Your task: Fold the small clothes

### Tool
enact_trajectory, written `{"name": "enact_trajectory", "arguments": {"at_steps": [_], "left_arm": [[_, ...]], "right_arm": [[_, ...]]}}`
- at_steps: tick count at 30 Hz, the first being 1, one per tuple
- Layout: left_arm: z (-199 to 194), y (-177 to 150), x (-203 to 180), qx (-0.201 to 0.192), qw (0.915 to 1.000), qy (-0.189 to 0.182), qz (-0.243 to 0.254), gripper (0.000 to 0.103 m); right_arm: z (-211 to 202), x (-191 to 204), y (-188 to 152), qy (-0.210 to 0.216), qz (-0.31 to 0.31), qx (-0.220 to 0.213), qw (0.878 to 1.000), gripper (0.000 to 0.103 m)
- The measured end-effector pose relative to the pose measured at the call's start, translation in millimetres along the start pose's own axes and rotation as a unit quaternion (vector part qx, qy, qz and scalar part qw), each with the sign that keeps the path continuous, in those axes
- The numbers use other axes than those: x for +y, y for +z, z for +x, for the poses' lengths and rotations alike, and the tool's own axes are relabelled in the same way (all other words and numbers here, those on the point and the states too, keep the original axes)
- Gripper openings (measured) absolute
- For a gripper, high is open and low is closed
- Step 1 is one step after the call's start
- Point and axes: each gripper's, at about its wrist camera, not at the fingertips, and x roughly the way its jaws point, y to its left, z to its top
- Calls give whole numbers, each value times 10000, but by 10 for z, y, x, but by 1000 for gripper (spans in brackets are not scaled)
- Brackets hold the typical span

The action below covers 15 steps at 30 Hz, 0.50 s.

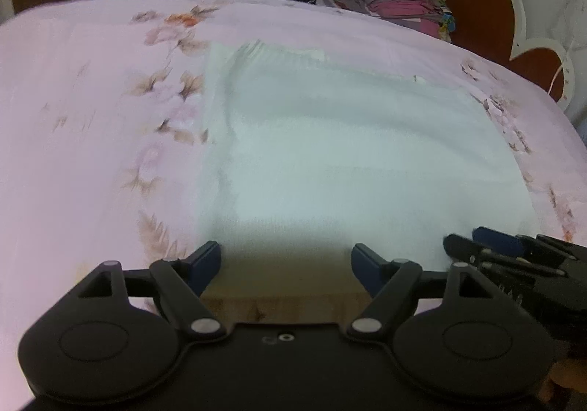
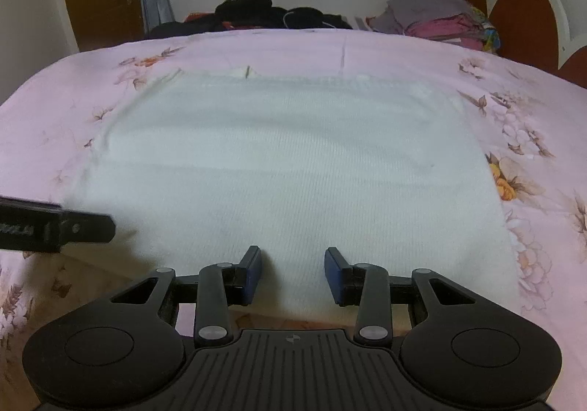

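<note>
A white ribbed garment [image 2: 286, 161] lies spread flat on the pink floral bedsheet [image 2: 73, 81]; it also shows in the left wrist view [image 1: 348, 154], where its left side is slightly rumpled. My left gripper [image 1: 286, 260] is open and empty, hovering at the garment's near edge, left of centre. My right gripper [image 2: 293, 271] is open and empty just above the garment's near edge. The right gripper shows at the right edge of the left wrist view [image 1: 477, 242]. The left gripper's side shows at the left of the right wrist view [image 2: 55, 224].
A pile of dark clothes [image 2: 256, 15] lies at the far edge of the bed. A stack of folded grey and pink clothes [image 2: 440, 22] sits at the far right, next to a brown and white headboard [image 2: 524, 18]. A window with curtains is behind.
</note>
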Motion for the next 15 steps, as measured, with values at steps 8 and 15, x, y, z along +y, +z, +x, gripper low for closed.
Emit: {"name": "enact_trajectory", "arguments": {"at_steps": [8, 15], "left_arm": [[-181, -283, 329, 418, 9870, -652, -1405, 79], [-72, -511, 451, 118, 9537, -1343, -2687, 79]], "right_arm": [[-126, 57, 104, 233, -216, -226, 9992, 38], [-53, -28, 192, 623, -305, -250, 9973, 38]]}}
